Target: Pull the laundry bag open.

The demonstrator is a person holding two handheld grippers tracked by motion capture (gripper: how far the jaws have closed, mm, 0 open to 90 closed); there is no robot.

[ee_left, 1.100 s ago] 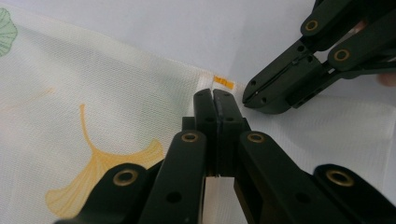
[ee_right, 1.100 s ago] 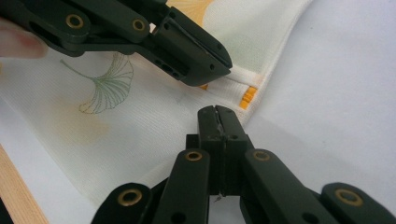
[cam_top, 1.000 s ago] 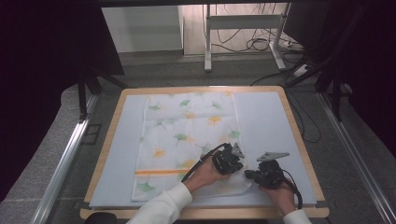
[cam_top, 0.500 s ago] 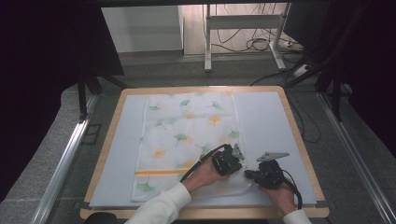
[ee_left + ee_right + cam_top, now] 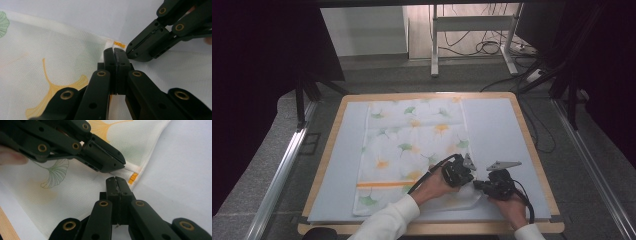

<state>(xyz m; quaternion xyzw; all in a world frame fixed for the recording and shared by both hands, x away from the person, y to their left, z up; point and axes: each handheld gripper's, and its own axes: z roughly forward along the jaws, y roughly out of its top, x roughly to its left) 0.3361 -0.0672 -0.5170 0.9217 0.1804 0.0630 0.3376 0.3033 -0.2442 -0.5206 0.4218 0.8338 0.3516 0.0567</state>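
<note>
Printed cloth point(image 5: 412, 150) spread flat on the bench point(image 5: 502, 125). Left gripper point(image 5: 460, 172) and right gripper point(image 5: 484, 186), jaws together, meet at its near right corner; whether they pinch fabric is unclear. Likely step: gripping the corner; next, lifting it to fold.

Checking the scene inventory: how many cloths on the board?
1: a ginkgo-print cloth lies on the board, left of centre; both grippers sit at its near right corner. Folded layers could hide more.
</note>
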